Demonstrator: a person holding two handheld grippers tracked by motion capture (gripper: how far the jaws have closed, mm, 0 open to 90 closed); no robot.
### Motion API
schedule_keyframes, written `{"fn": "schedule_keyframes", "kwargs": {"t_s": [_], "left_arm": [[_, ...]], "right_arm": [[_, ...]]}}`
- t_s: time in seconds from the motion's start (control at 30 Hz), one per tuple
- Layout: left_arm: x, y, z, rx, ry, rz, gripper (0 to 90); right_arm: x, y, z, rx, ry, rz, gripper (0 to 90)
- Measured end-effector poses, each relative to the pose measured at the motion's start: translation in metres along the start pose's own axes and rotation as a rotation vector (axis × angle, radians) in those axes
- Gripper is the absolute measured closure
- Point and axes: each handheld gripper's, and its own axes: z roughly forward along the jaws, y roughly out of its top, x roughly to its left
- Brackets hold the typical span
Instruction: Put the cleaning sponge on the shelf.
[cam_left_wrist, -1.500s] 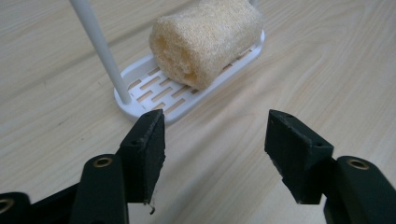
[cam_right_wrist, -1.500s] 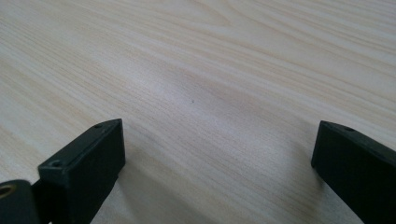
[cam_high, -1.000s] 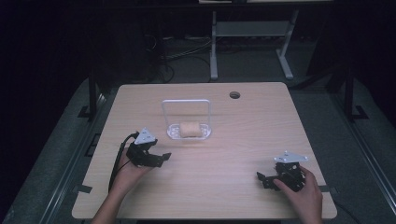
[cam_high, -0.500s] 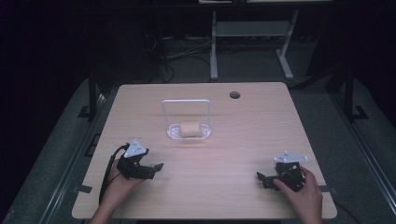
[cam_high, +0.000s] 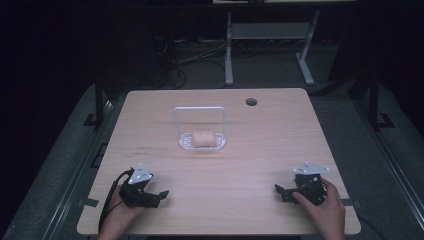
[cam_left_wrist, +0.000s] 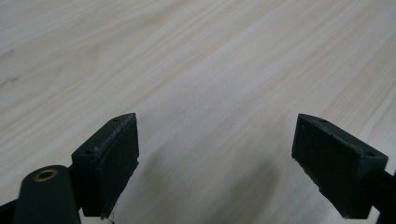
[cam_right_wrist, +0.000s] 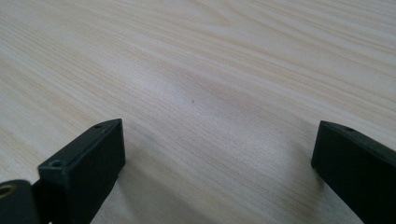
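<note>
A clear plastic stand (cam_high: 200, 125) with an upright frame sits at the table's middle back, and a small tan roll-like piece (cam_high: 202, 138) lies on its base. My left gripper (cam_high: 159, 196) rests on the table near the front left, open, with nothing between its jaws. In the left gripper view its fingertips (cam_left_wrist: 109, 163) spread wide over bare wood. My right gripper (cam_high: 281, 192) lies near the front right in a hand, also open. The right gripper view has its fingertips (cam_right_wrist: 91, 163) far apart above bare wood.
The light wooden table (cam_high: 260, 150) has a round cable hole (cam_high: 251, 102) at the back right. A metal frame on legs (cam_high: 270, 35) stands on the dark floor behind the table. Dark rails run along both table sides.
My left gripper has drawn back from the stand toward the front left edge of the table. The right gripper has stayed where it was.
</note>
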Motion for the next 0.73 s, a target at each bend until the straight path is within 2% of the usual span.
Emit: {"fn": "schedule_keyframes", "kwargs": {"t_s": [0.13, 0.27, 0.33, 0.73], "left_arm": [[0.003, -0.010, 0.002, 0.028, -0.002, 0.002, 12.9], [0.005, -0.015, 0.000, 0.003, -0.007, 0.006, 12.7], [0.005, -0.019, 0.000, -0.035, -0.011, 0.008, 12.7], [0.005, -0.020, 0.000, -0.034, -0.011, 0.009, 12.9]], "right_arm": [[0.000, 0.000, 0.000, 0.000, 0.000, 0.000, 2.6], [0.000, 0.000, 0.000, 0.000, 0.000, -0.001, 2.6], [0.000, 0.000, 0.000, 0.000, 0.000, -0.001, 2.6], [0.000, 0.000, 0.000, 0.003, -0.001, -0.002, 2.6]]}}
